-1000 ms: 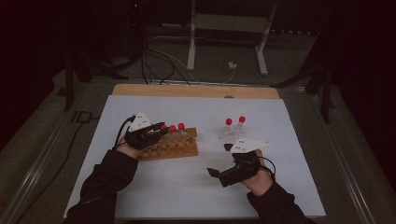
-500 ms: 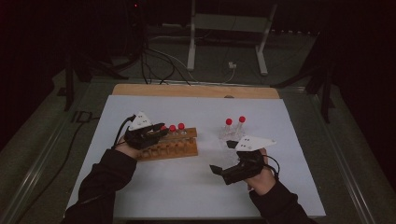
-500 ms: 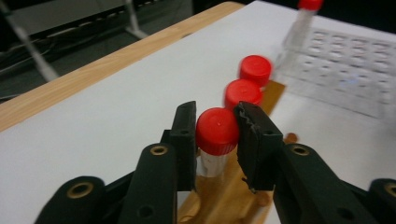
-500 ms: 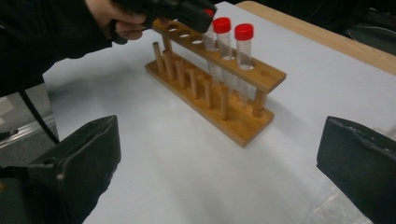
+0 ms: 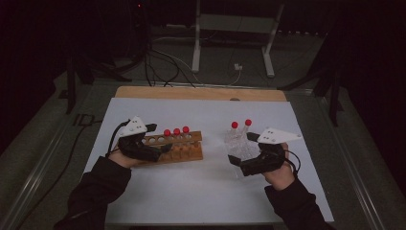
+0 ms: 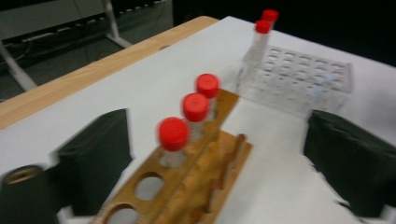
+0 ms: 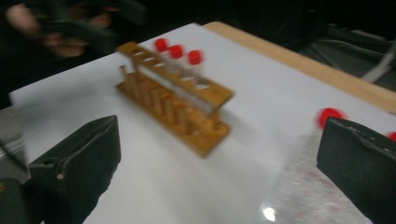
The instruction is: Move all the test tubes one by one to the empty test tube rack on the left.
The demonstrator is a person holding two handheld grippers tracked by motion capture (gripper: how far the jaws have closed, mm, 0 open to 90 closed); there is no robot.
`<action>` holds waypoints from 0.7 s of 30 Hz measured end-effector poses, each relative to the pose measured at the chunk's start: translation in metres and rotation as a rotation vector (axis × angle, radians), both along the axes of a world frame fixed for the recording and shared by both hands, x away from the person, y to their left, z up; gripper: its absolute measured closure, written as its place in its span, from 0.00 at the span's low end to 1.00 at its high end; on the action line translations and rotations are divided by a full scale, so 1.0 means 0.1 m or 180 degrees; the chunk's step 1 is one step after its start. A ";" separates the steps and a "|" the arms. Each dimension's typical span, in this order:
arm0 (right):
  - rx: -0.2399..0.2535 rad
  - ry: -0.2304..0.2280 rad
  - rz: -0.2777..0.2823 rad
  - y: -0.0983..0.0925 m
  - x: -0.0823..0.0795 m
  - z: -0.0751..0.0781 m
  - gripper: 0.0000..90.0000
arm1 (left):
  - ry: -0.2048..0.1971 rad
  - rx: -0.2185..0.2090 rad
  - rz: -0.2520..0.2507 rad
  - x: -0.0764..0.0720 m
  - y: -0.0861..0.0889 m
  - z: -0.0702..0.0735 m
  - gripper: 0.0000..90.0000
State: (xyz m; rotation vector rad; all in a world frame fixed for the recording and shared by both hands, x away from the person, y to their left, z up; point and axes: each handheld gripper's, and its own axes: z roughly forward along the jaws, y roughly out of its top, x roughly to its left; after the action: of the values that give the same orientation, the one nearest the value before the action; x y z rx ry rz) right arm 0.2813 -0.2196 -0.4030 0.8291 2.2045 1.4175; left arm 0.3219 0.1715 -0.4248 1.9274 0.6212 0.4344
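I see my left gripper (image 5: 160, 148), a black two-jaw tool with a grey three-cornered plate on top, held in my left hand (image 5: 119, 155) at the left of the scene, pointing toward the right. Its jaws have just been opening and stand wide apart, the pads pressing on nothing. My left forearm (image 5: 95, 187), in a dark sleeve, comes in from the near left. My right gripper (image 5: 234, 162), the same black build with its grey plate, sits in my right hand (image 5: 277, 172) at the near right, pointing left, with its jaws spread wide and nothing gripped between the pads. My right forearm (image 5: 297, 206) rises from the near right edge.
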 end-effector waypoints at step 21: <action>-0.0169 0.0267 -0.0906 -0.40 0.77 -0.49 0.19 | -0.0020 -0.0085 -0.0228 -0.21 -0.03 -0.06 0.02</action>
State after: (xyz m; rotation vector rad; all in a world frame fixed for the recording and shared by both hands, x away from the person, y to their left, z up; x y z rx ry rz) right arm 0.3581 -0.2593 -0.4523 1.1496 2.0729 1.2023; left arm 0.3010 0.1688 -0.4304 1.9159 0.5494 0.3849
